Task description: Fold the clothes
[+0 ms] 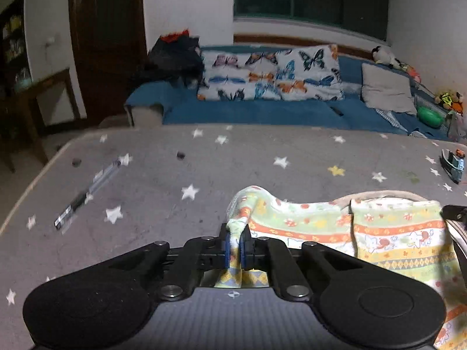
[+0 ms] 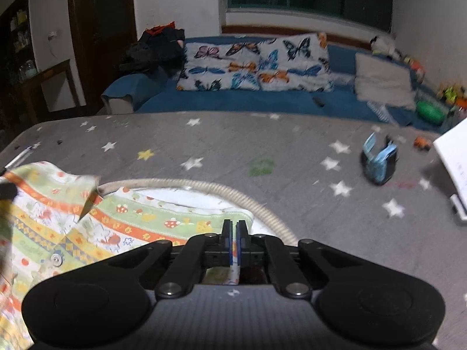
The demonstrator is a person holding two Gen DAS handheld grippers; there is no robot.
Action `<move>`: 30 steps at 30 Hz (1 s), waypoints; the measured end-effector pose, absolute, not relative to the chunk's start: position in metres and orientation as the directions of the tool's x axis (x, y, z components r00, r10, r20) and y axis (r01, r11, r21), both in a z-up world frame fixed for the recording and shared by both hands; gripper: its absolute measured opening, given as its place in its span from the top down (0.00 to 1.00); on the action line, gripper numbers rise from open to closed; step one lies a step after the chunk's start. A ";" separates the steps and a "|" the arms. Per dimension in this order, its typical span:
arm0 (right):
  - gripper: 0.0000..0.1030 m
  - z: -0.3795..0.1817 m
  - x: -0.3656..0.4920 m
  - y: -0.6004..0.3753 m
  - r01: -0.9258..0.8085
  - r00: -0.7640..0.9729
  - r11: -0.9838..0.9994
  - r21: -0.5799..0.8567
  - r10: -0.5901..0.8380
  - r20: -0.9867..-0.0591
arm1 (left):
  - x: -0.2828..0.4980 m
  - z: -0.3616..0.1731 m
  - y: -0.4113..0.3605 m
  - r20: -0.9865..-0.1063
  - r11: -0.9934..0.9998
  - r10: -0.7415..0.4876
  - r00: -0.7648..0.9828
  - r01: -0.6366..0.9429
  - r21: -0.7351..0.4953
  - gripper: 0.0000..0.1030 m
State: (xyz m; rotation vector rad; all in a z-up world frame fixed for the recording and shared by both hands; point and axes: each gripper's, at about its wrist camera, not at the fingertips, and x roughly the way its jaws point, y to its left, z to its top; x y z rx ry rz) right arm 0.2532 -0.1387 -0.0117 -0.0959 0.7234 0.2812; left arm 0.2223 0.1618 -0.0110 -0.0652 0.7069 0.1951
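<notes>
A small patterned garment [image 1: 394,233], green, yellow and orange with cartoon prints and a beige collar, lies on the grey star-print table cover [image 1: 175,175]. My left gripper [image 1: 235,233] is shut on its left edge, and the cloth bunches up between the blue pads. In the right wrist view the same garment [image 2: 87,227] spreads to the left, with a metal snap [image 2: 56,259] showing. My right gripper [image 2: 234,230] is shut on the garment's right edge, and cloth shows under the pads.
A clear pen [image 1: 90,186] and two small dark discs lie at the left of the table. A blue toy [image 2: 379,163] and a white sheet [image 2: 455,157] lie at the right. A blue sofa [image 1: 262,110] with butterfly pillows stands behind.
</notes>
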 end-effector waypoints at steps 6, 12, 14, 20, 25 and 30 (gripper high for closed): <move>1.00 -0.017 0.264 -0.143 -0.234 0.715 0.971 -0.040 0.144 -0.684 | 0.232 -0.028 0.176 -0.696 0.970 0.163 0.700 -0.244 -0.019 0.85; 0.92 -0.012 0.250 -0.144 -0.278 0.702 0.961 -0.012 0.194 -0.685 | 0.217 -0.021 0.201 -0.684 0.949 0.212 0.698 -0.314 -0.026 0.60; 0.91 -0.008 0.240 -0.143 -0.307 0.684 0.952 0.016 0.233 -0.691 | 0.207 -0.017 0.213 -0.690 0.941 0.207 0.694 -0.334 -0.054 0.60; 0.56 0.000 0.192 -0.122 -0.443 0.595 0.891 0.101 0.376 -0.710 | 0.159 -0.010 0.218 -0.706 0.962 0.121 0.698 -0.258 -0.091 0.56; 0.39 0.005 0.135 -0.091 -0.576 0.547 0.815 0.069 0.447 -0.708 | 0.119 -0.013 0.214 -0.701 0.957 0.171 0.692 -0.285 -0.048 0.54; 0.23 0.003 0.093 -0.070 -0.646 0.511 0.760 0.066 0.495 -0.703 | 0.094 -0.023 0.237 -0.729 0.926 0.171 0.662 -0.361 -0.111 0.52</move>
